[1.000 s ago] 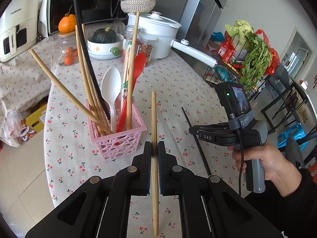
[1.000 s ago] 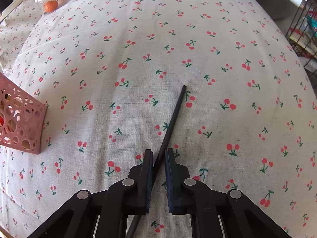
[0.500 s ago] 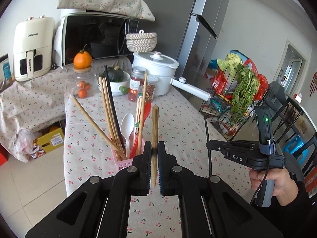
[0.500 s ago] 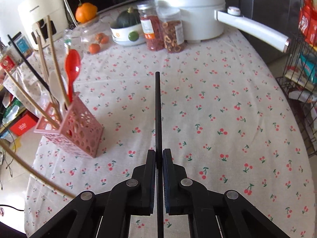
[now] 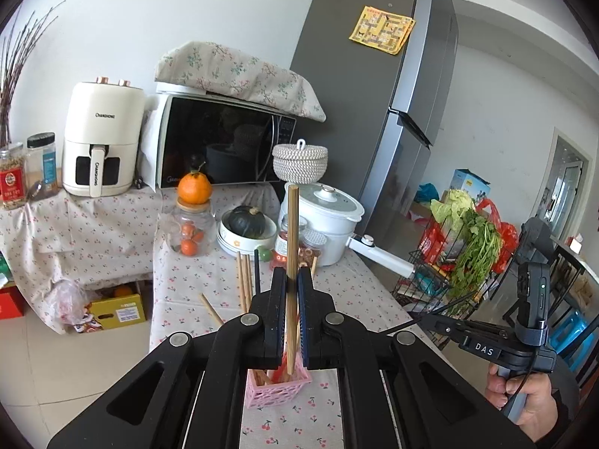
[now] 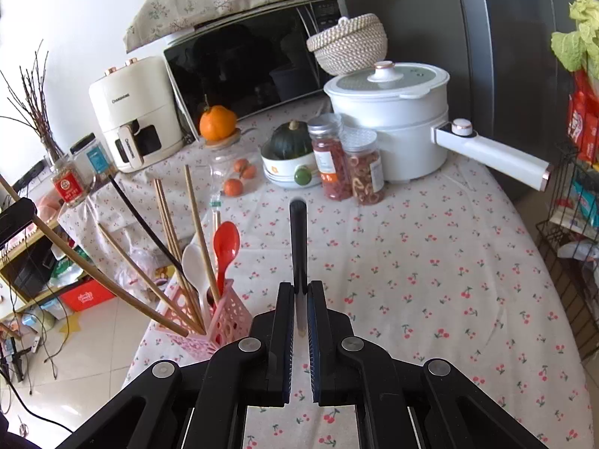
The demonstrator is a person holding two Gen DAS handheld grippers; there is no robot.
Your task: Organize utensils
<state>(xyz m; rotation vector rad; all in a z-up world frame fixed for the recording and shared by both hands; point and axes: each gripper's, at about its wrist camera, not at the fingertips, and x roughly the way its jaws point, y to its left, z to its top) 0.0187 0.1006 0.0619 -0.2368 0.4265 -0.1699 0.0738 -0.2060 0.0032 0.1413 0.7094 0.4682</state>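
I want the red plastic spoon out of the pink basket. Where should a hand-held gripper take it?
Grip the red plastic spoon at its neck just below the bowl, coming from above: it stands upright, bowl up, handle buried among chopsticks in the pink perforated basket.

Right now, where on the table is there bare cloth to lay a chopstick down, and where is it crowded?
Bare: the tablecloth between the pink basket and the table's right edge, in front of the white pot. Crowded: the far end, with jars, squash bowl and pot; the basket bristles with chopsticks.
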